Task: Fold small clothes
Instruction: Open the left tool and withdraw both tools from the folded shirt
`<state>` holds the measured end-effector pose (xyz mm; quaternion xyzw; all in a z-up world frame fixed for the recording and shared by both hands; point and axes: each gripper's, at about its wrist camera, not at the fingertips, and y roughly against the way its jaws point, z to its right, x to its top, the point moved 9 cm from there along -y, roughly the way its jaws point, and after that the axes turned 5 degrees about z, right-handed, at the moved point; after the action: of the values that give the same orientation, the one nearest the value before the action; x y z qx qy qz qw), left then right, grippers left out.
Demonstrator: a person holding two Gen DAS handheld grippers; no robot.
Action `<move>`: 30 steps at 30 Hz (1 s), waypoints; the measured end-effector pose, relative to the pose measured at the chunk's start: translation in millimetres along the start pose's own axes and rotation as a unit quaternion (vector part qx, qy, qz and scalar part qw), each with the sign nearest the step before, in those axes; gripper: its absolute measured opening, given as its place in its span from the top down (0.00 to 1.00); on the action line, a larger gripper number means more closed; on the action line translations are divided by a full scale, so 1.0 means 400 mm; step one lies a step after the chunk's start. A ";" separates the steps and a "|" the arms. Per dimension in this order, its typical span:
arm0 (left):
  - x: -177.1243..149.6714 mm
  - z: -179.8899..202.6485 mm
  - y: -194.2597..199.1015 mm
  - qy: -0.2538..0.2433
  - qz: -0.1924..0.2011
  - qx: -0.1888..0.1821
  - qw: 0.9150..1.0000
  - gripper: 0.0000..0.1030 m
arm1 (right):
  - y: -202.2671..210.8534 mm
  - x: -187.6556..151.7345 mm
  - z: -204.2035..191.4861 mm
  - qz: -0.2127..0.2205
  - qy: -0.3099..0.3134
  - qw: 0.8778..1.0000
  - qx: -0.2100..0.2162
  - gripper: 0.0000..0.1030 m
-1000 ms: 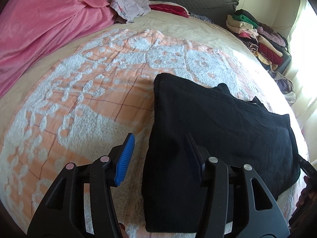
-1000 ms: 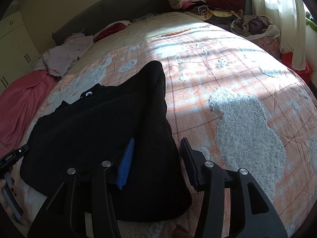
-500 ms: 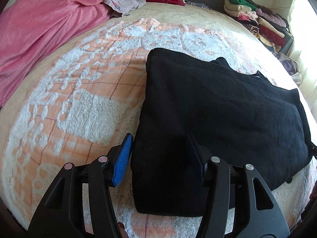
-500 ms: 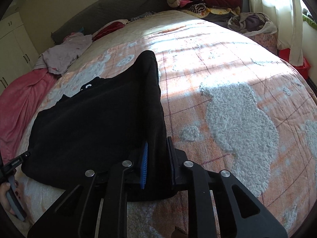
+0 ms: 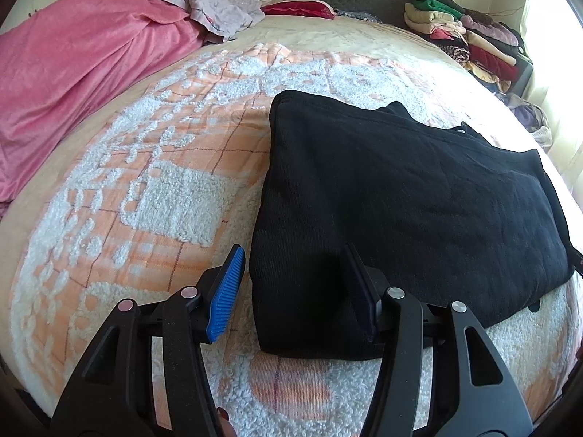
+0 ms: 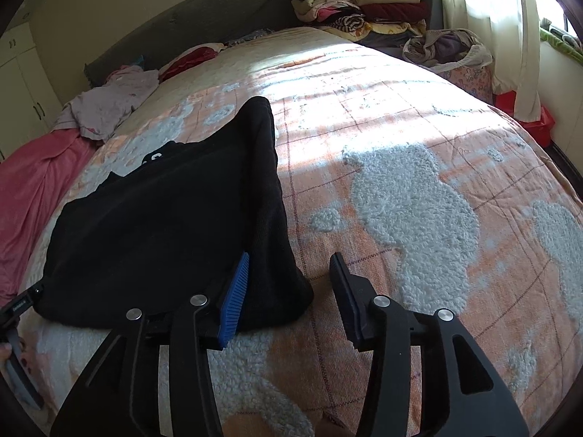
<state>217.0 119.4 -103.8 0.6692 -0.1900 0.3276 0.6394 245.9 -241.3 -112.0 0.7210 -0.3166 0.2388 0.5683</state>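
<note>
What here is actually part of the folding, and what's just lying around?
In the job: black garment; left claw, open; right claw, jaws opening at the garment's corner.

Lying about: pink blanket; lilac clothes; folded stack.

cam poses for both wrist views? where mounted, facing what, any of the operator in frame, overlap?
Left wrist: on the left gripper, angled down at the black folded garment's near-left corner; a fingertip shows at the bottom edge.
Right wrist: on the right gripper, jaws opening around its near-right corner; the other hand's fingers show far left.
Shared: garment, peach-and-white fleece blanket, pink blanket, folded clothes stack.
</note>
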 end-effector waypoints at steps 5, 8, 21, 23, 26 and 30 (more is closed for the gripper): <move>-0.012 -0.005 0.009 0.000 -0.001 0.001 1.000 0.50 | 0.019 -0.017 0.000 -0.004 0.002 1.000 -0.001 0.49; -0.018 -0.014 0.012 0.010 -0.003 -0.002 1.000 0.46 | 0.025 -0.033 -0.001 -0.006 0.002 1.000 -0.001 0.46; -0.032 -0.043 0.052 0.026 0.004 -0.003 1.000 0.25 | 0.100 -0.053 -0.081 0.018 0.028 0.999 0.011 0.16; -0.033 -0.051 0.056 0.029 0.005 0.002 1.000 0.20 | 0.111 -0.054 -0.105 0.023 0.041 0.999 0.014 0.14; -0.032 -0.060 0.063 0.036 0.010 0.003 0.999 0.15 | 0.126 -0.054 -0.147 0.031 0.065 0.997 0.018 0.10; -0.021 -0.074 0.080 0.051 0.026 -0.001 0.998 0.09 | 0.142 -0.056 -0.208 0.040 0.095 0.994 0.031 0.07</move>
<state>183.6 143.5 -87.2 0.6460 -0.1747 0.3772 0.6403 190.3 -165.3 -70.0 0.6991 -0.2821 0.3383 0.5633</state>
